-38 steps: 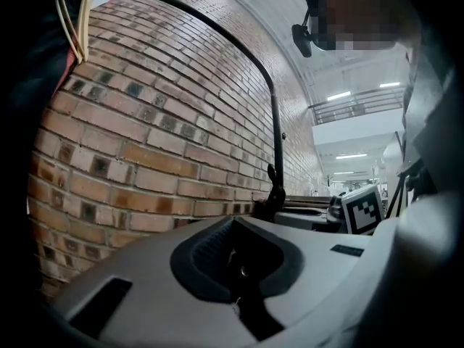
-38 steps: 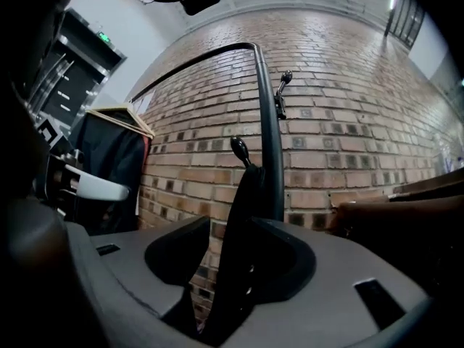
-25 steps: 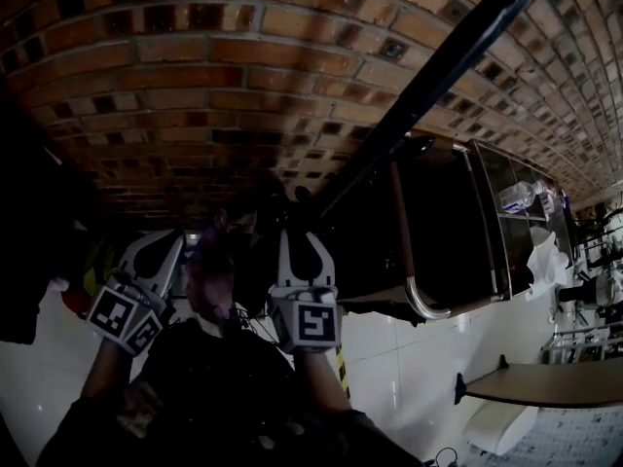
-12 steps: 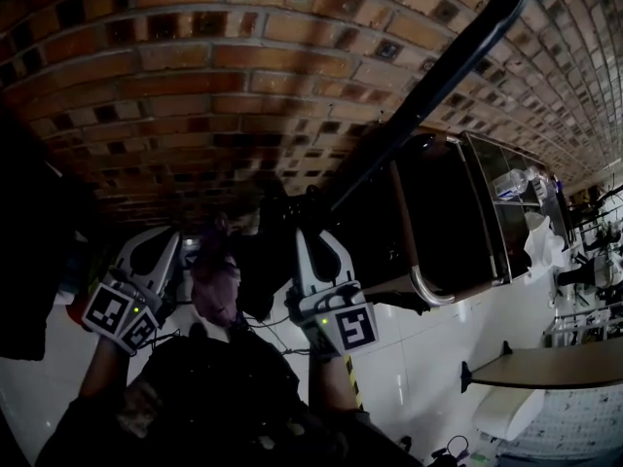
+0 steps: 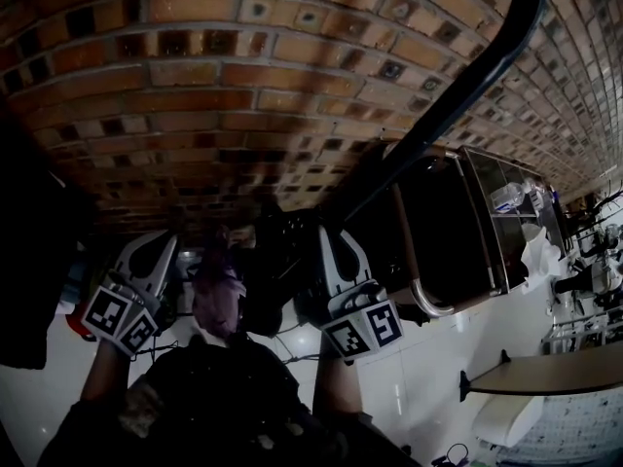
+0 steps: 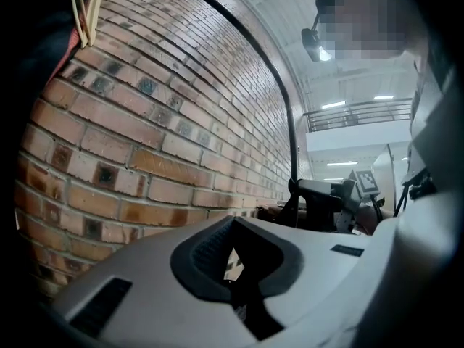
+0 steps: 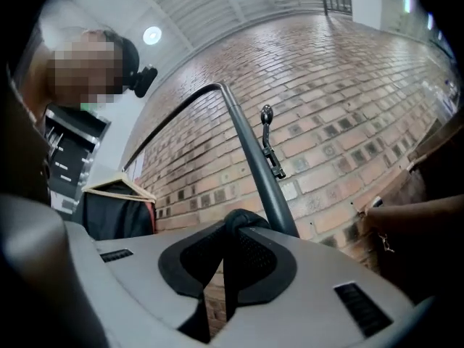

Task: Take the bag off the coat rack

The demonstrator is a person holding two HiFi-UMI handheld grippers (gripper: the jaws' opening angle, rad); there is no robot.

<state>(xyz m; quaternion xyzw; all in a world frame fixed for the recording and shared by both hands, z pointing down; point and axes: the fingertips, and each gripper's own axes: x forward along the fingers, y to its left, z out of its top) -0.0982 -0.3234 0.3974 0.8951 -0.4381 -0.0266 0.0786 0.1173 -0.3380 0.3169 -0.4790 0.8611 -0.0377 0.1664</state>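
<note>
A dark bag point(image 5: 261, 278) with a purple piece point(image 5: 216, 295) hangs by the brick wall, under the black coat rack bar point(image 5: 458, 95). My right gripper point(image 5: 331, 239) is at the bag's right side. In the right gripper view its pads are shut on a thin black strap point(image 7: 235, 222) that loops over them, right in front of the rack pole point(image 7: 250, 151) and its hook point(image 7: 268, 140). A brown bag side point(image 7: 431, 220) shows at the right edge. My left gripper point(image 5: 161, 241) stays left of the bag, its jaws point(image 6: 232, 256) a narrow slit apart with nothing between them.
A dark garment on a wooden hanger point(image 7: 116, 191) hangs to the left and fills the left edge point(image 5: 29, 261). A metal-framed glass cabinet point(image 5: 487, 212) stands to the right. A grey table point(image 5: 545, 379) is at the lower right over white floor tiles.
My right gripper has closed on the strap, then swung right and tilted. The bag and its purple piece shifted slightly with it. My left gripper has hardly moved.
</note>
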